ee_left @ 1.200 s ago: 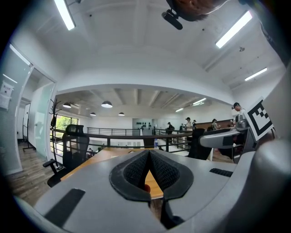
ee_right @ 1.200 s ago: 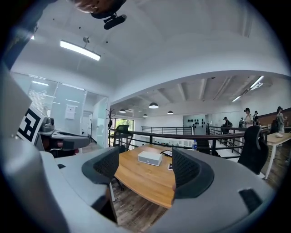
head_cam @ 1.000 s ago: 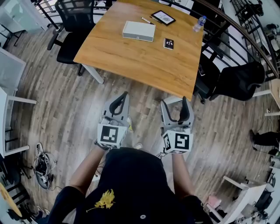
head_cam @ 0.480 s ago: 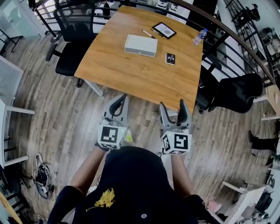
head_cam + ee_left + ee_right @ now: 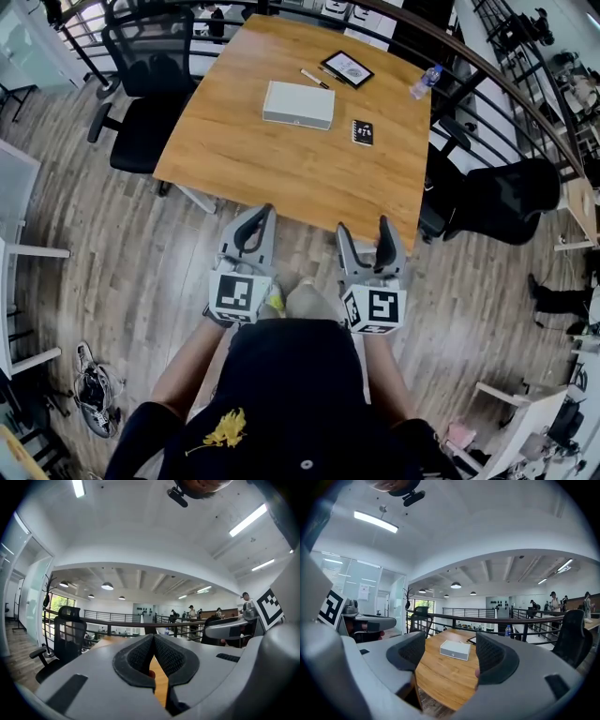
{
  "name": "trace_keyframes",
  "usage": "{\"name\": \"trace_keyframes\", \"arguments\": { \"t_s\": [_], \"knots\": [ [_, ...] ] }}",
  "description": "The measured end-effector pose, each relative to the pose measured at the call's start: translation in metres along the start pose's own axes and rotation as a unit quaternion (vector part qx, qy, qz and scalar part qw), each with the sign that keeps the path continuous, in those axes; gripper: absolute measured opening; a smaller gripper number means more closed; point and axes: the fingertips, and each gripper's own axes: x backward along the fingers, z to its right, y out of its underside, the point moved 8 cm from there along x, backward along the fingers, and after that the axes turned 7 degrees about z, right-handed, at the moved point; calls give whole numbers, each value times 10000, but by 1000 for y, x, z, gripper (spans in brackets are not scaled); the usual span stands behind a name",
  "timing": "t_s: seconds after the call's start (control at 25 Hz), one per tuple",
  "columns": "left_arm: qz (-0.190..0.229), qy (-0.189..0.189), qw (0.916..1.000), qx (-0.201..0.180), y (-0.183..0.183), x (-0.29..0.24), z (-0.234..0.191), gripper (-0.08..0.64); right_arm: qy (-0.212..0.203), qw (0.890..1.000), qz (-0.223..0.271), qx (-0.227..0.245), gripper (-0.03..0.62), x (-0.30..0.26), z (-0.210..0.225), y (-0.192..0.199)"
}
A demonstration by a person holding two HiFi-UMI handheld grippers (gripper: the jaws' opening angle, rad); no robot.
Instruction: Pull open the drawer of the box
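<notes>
The white box (image 5: 298,104) lies flat on the far half of the wooden table (image 5: 281,164); its drawer looks closed. In the right gripper view the white box (image 5: 455,649) shows well ahead, framed by the jaws. Both grippers are held in the air short of the table's near edge, far from the box. My left gripper (image 5: 254,223) is shut with nothing in it, its pads meeting in the left gripper view (image 5: 153,639). My right gripper (image 5: 364,232) is open; its jaws are closing slightly, with nothing between them (image 5: 451,645).
On the table behind and beside the box lie a pen (image 5: 313,78), a tablet (image 5: 347,68), a small black notebook (image 5: 362,132) and a water bottle (image 5: 421,82). Black office chairs stand at the left (image 5: 150,112) and right (image 5: 506,197). A railing runs behind the table.
Both grippers have come closer to the table's near edge as the person stepped forward. The right jaws have narrowed a little. The left stays shut.
</notes>
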Motion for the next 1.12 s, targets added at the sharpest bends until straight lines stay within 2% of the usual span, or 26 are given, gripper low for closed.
{"name": "trace_keyframes", "arguments": {
  "t_s": [0.2,0.4,0.52,0.68,0.92,1.12],
  "knots": [
    [-83,33,9999,49,6,-18,-5,9,39,10000,-42,-21,310,-18,10,6],
    [25,-51,9998,194,6,-47,-13,9,-33,10000,11,-61,308,-49,22,11],
    [-17,-73,9999,147,9,-75,-19,9,-44,9999,-1,-94,308,-75,37,15],
    [-117,-85,9997,-194,16,-122,-30,9,-109,9998,13,-142,308,-122,59,18],
    [-238,-177,9994,-182,25,-193,-48,9,-251,9994,-64,-210,307,-188,94,26],
    [-354,-459,9983,-115,33,-234,-62,9,-388,9986,-173,-302,305,-234,122,32]
  ]
}}
